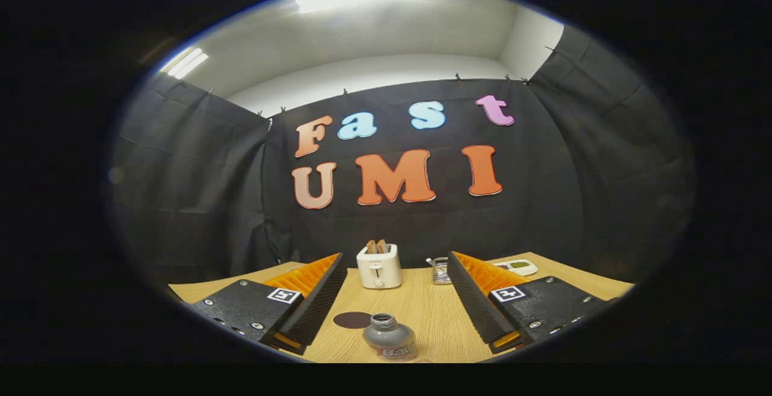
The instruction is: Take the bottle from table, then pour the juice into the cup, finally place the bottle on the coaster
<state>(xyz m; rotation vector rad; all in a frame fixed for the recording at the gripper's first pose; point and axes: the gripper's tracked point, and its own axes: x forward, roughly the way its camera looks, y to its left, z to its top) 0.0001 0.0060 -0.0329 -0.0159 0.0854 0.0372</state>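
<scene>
A small grey bottle [389, 337] with an open neck stands upright on the wooden table [416, 305], between my two fingers and close to the camera. My gripper [395, 266] is open, its fingers spread wide on either side of the bottle without touching it. A dark round coaster [352, 320] lies flat on the table just left of the bottle, near the left finger. A glass cup [440, 270] with something metal in it stands farther back, beside the tip of the right finger.
A white toaster [379, 265] with two slices of bread stands at the back of the table, beyond the fingers. A flat white device [516, 267] lies at the back right, partly behind the right finger. Black cloth walls close in the booth.
</scene>
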